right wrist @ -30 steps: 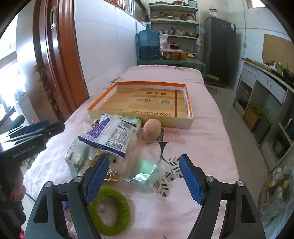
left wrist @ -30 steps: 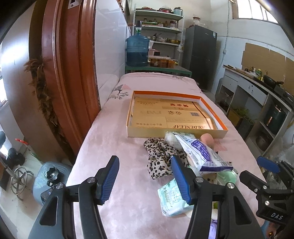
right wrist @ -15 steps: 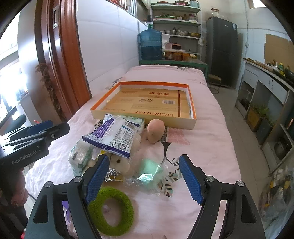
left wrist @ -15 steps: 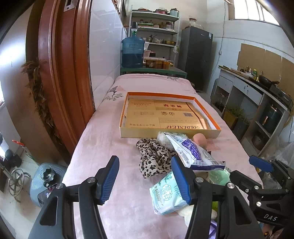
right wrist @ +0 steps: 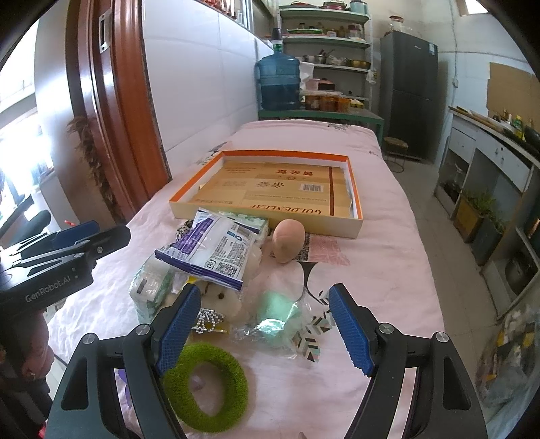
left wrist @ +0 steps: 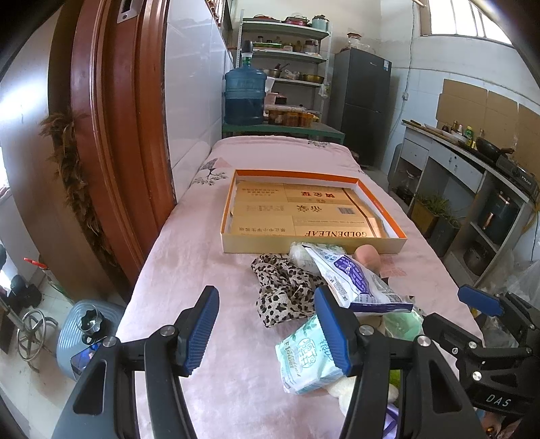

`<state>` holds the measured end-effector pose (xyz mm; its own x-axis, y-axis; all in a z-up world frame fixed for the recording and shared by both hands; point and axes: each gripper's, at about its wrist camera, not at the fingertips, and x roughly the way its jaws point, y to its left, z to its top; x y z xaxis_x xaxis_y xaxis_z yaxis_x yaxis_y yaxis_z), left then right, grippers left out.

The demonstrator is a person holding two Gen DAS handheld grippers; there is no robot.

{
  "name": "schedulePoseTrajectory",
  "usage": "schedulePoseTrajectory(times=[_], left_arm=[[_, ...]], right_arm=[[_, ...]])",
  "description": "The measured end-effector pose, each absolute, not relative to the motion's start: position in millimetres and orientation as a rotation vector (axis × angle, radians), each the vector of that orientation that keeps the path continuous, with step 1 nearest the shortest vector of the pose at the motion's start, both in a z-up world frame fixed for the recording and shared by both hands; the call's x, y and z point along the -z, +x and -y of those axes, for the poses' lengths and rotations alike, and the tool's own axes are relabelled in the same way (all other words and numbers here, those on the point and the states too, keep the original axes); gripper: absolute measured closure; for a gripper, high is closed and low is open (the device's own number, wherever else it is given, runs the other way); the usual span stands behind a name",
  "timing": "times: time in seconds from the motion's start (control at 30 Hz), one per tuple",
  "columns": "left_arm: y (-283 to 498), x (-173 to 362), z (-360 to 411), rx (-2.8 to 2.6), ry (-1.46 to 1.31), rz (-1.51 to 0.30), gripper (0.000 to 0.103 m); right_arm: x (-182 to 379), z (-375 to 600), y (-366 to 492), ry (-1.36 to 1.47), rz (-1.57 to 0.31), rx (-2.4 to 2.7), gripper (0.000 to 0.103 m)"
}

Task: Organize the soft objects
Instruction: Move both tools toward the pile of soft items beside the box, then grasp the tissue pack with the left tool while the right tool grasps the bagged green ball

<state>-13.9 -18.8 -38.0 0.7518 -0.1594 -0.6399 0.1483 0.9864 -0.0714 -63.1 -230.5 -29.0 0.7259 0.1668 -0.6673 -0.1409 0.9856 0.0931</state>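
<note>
pink table (left wrist: 209,256), tray (left wrist: 303,243) holds cardboard (left wrist: 287,212)

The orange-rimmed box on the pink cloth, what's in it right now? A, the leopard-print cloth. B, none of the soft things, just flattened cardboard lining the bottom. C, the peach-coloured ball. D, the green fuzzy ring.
B: the orange-rimmed box holds only printed flattened cardboard, while the soft things lie on the cloth in front of it.

Bright daylight from high window (left wrist: 469,17) and doorway at left (blown out white). Soft shadows, sheen on wall tiles (right wrist: 202,84). Sharp focus; strong fisheye bending, dark vignette at corners.
</note>
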Motion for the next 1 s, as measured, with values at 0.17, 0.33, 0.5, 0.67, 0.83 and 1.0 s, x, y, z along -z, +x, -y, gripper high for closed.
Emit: schedulePoseTrajectory(times=[0.17,0.33,0.5,0.67,0.83,1.0], left_arm=[[-13.5,38.4,19.2,0.168,-0.015,-0.701,0.044],[-14.5,38.6,19.4,0.167,-0.016,-0.7,0.044],[-15.0,38.3,19.4,0.167,-0.016,-0.701,0.044],[-14.9,38.2,19.2,0.167,-0.016,-0.701,0.044],[-15.2,38.4,19.8,0.168,-0.016,-0.7,0.044],[-18.4,39.2,20.1,0.202,-0.035,-0.703,0.044]], right_arm=[[28.8,230.8,-63.3,0.037,-0.74,-0.17,0.024],[28.8,230.5,-63.4,0.036,-0.739,-0.17,0.024],[28.3,230.1,-64.0,0.038,-0.739,-0.175,0.024],[28.5,229.8,-63.9,0.037,-0.74,-0.175,0.024],[28.3,229.6,-64.4,0.04,-0.74,-0.176,0.024],[29.7,228.9,-65.9,0.039,-0.743,-0.176,0.024]])
